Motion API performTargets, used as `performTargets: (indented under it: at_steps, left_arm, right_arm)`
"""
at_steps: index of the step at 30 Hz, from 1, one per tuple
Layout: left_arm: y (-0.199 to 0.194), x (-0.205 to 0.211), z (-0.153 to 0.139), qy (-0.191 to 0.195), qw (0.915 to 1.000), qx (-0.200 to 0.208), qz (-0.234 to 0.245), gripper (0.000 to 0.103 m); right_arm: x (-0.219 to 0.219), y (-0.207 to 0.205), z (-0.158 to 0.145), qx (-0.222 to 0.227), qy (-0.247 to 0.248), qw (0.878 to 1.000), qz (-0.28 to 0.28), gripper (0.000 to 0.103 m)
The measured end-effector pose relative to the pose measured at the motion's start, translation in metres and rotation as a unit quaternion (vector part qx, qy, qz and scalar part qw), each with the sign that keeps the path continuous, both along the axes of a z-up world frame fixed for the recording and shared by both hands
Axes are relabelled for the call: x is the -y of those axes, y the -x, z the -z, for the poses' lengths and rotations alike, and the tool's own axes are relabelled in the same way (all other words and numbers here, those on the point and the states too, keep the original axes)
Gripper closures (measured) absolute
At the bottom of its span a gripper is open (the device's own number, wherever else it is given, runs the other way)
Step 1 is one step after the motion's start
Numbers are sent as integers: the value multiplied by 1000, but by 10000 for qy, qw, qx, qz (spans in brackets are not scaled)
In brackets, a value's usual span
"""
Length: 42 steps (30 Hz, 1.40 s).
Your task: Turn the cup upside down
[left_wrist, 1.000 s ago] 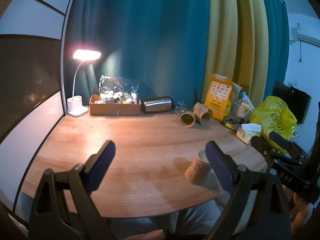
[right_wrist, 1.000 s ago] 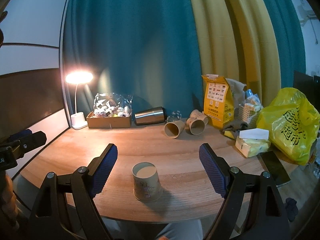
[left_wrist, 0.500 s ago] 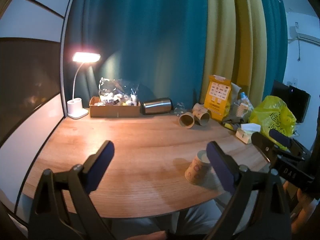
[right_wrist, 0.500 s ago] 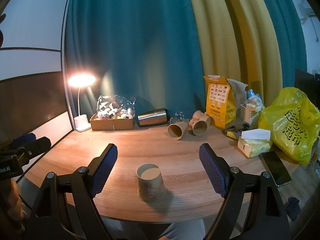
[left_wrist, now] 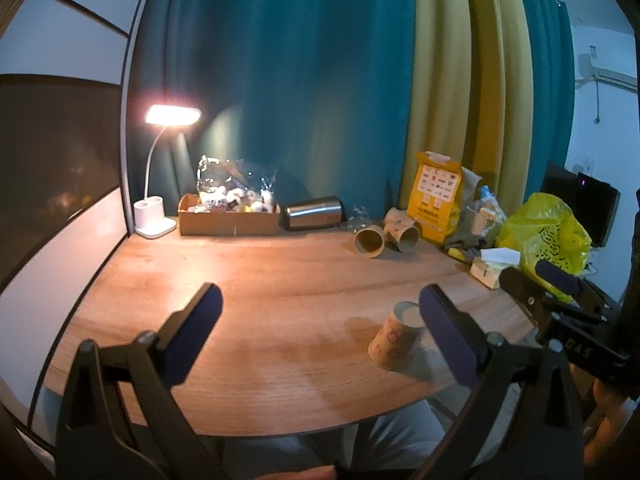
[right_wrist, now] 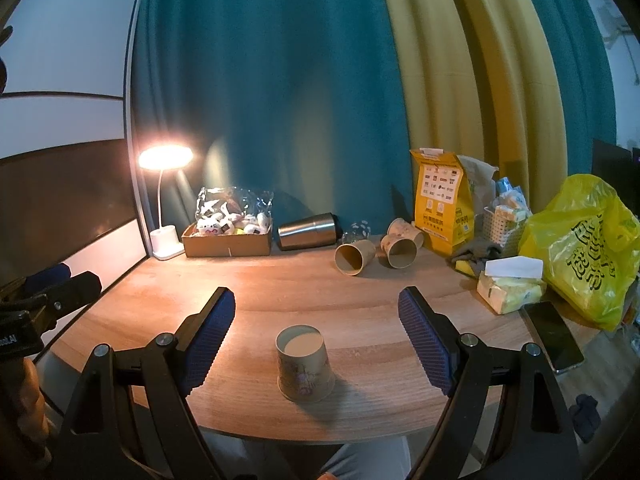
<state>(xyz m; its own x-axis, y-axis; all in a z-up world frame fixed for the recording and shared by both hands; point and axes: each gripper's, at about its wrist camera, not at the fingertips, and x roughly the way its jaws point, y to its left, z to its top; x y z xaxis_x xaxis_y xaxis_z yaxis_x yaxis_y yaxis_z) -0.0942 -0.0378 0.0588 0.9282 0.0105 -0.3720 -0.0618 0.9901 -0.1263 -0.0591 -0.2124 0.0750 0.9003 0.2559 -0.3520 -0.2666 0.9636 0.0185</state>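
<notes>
Lower center of the right wrist view, the cup (right_wrist: pixel 305 363) stands vertical, wide end down, between the gaping, empty right gripper (right_wrist: pixel 316 334), nearer than the equally spread left gripper (left_wrist: pixel 318 322).

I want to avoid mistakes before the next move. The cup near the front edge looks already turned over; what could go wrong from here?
1. The paper cup stands wide end down near the table front edge; a nudge from the open right gripper might push it off.
2. It is light paper, so a hard squeeze could crush it.
3. The left gripper, also open, has one finger in front of the cup, so its view is partly blocked.
</notes>
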Motion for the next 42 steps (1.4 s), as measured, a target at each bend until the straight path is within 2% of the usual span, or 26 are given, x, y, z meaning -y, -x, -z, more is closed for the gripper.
performTargets:
  at_steps: [20,34,42]
  left_arm:
    - [3,-8,4,179,9998,-23,-74,3]
    - [7,-6,3,277,9995,102,134,3]
    - [4,-5,6,293,9995,36,114,3]
  right_arm:
    - [0,3,4,-153,-5,9999,-80,17]
    - [-2,3,4,-189,-17,9997,-133,17]
    - [-4,-2,6,-230,7,9996,-173,17]
